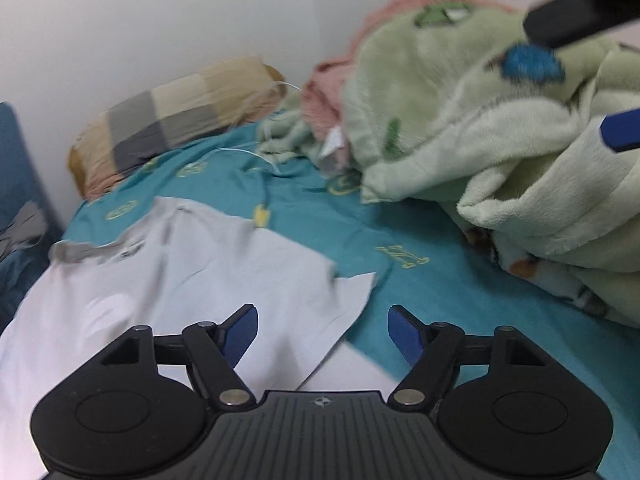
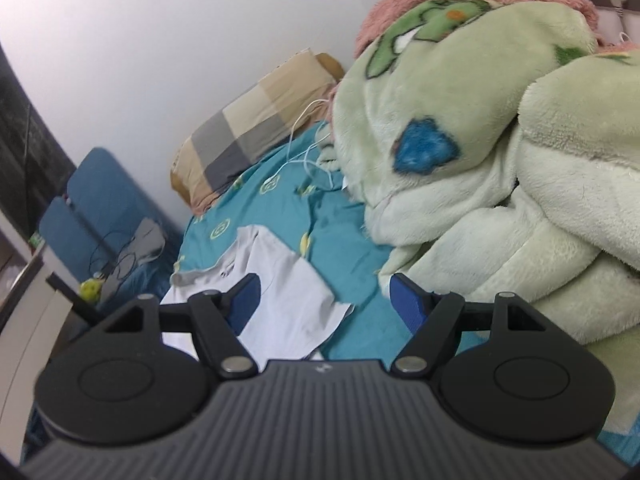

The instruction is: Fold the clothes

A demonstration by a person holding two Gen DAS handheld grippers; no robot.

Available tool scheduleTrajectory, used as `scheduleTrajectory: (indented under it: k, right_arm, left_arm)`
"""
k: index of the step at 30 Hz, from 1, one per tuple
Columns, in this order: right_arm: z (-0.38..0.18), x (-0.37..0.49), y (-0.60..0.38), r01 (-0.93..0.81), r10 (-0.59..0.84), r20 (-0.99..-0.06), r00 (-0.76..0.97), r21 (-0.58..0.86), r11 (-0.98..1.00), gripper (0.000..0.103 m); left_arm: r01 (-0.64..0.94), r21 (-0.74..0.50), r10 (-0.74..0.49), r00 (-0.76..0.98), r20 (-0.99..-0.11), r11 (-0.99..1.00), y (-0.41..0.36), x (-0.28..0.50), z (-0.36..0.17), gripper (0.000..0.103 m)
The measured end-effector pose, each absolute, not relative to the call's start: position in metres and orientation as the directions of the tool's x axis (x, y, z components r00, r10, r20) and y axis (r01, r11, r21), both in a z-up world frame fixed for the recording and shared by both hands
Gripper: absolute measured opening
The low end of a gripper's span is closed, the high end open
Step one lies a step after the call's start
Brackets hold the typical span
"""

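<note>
A white T-shirt [image 1: 168,280] with a grey collar lies spread on the teal bedsheet [image 1: 420,216], one sleeve pointing right. My left gripper [image 1: 323,334] is open and empty, held just above the shirt's right edge. In the right wrist view the same shirt [image 2: 280,292] lies below and ahead. My right gripper [image 2: 325,300] is open and empty, held higher above the bed. Part of the right gripper [image 1: 580,12] shows at the top right of the left wrist view.
A heaped green and pink fleece blanket [image 2: 500,160] fills the right side of the bed. A checked pillow [image 2: 248,132] lies against the white wall, with a white cable [image 2: 308,152] beside it. A blue chair [image 2: 104,216] with grey cloth stands left of the bed.
</note>
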State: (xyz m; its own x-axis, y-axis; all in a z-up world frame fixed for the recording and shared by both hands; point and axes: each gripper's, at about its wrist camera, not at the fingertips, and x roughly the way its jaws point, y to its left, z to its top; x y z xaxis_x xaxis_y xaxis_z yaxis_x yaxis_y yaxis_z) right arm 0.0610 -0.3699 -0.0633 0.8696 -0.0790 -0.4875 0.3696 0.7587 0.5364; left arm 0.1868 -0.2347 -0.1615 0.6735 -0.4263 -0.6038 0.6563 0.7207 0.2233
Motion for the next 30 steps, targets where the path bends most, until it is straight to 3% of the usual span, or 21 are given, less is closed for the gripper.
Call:
scheduleTrajectory:
  k: [5,7,8,9,12,16,21,24,30]
  right_arm:
    - [-0.079,0.081,-0.376,0.382,-0.085,-0.5,0.862,0.531,0.757,0.074]
    - [-0.085,0.088,-0.378,0.388,-0.084,-0.509,0.857,0.528,0.756,0.074]
    - [-0.088,0.091,-0.379,0.39,-0.082,-0.514,0.854,0.528,0.755,0.074]
    - [-0.091,0.093,-0.38,0.393,-0.08,-0.518,0.852,0.53,0.752,0.074]
    - [-0.093,0.098,-0.38,0.399,-0.087,-0.518,0.851,0.53,0.748,0.074]
    - [-0.086,0.094,-0.373,0.386,-0.099,-0.499,0.861,0.514,0.766,0.074]
    - [-0.08,0.094,-0.36,0.363,-0.095,-0.492,0.866,0.484,0.796,0.074]
    - [-0.08,0.101,-0.354,0.358,-0.092,-0.502,0.86,0.466,0.809,0.074]
    - [-0.083,0.116,-0.343,0.339,-0.075,-0.514,0.855,0.444,0.83,0.074]
  left_arm:
    - [0.66,0.286,-0.369,0.668,-0.646,0.694,-0.273,0.226,-0.2,0.062]
    - [0.658,0.239,-0.396,0.661,-0.638,0.714,-0.271,0.236,-0.199,0.042]
    - [0.645,0.21,-0.405,0.664,-0.628,0.734,-0.264,0.241,-0.192,0.013]
    - [0.632,0.18,-0.413,0.668,-0.619,0.754,-0.258,0.246,-0.186,0.004]
    - [0.59,0.078,-0.448,0.686,-0.574,0.804,-0.233,0.262,-0.16,0.003]
    - [0.494,-0.164,-0.502,0.698,-0.51,0.854,-0.173,0.304,-0.105,0.003]
    - [0.313,-0.371,-0.468,0.75,-0.467,0.874,-0.096,0.377,-0.055,0.003]
    - [0.181,-0.424,-0.389,0.787,-0.479,0.888,-0.058,0.419,-0.048,0.003]
    - [-0.009,-0.386,-0.234,0.782,-0.577,0.922,-0.022,0.479,-0.086,0.003]
